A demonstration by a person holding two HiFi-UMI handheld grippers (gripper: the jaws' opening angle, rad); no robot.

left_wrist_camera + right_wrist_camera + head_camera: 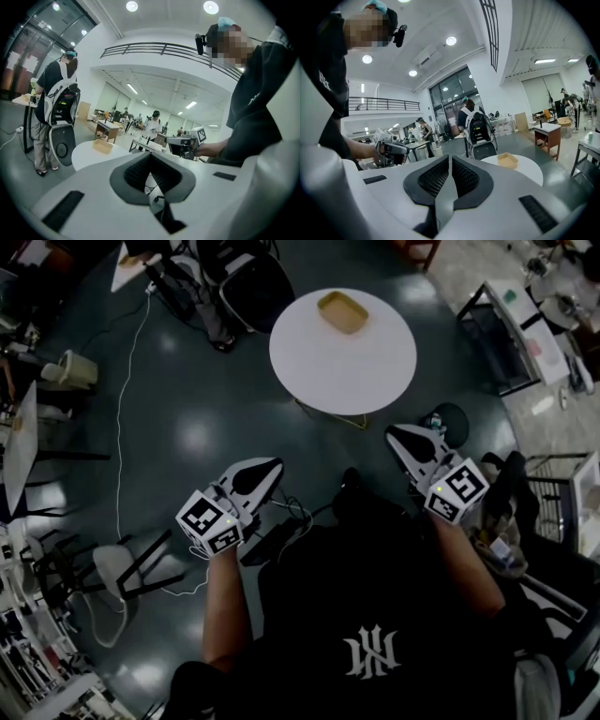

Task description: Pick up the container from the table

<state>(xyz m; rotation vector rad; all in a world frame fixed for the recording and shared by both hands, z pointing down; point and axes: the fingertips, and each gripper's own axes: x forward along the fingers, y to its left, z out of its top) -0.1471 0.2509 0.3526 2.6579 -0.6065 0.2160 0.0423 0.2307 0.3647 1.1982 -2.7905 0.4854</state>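
Item one: container (342, 312) – a shallow tan rectangular tray with no lid and no label legible on it. It sits on the round white table (375, 371) towards its far edge, ahead of both sets of jaws and well apart from them. The left gripper view shows it ahead and to the left of that gripper's jaws, and the right gripper view ahead and to the right. Item two: left gripper (273, 464), a white shell with dark ribbed pads. The jaws are closed together, pad against pad, with nothing between them. Item three: right gripper (393, 433), of the same make, its jaws likewise pressed together and empty. Each gripper carries a marker cube (210, 522) printed with black-and-white square patterns but no letters. Each is held in a bare forearm on the near side of the table, touching neither table nor tray. Item four: the person's black shirt (309, 615), which bears a white emblem (372, 652) of interlocked strokes – this does not read as a word. Item five, surroundings: a glossy dark floor (197, 437) and a white cable (123, 409) trailing to the left of the left jaws. A dark chair (251, 285) stands beyond the table. A person with a backpack (56, 93) stands far left of the left jaws.
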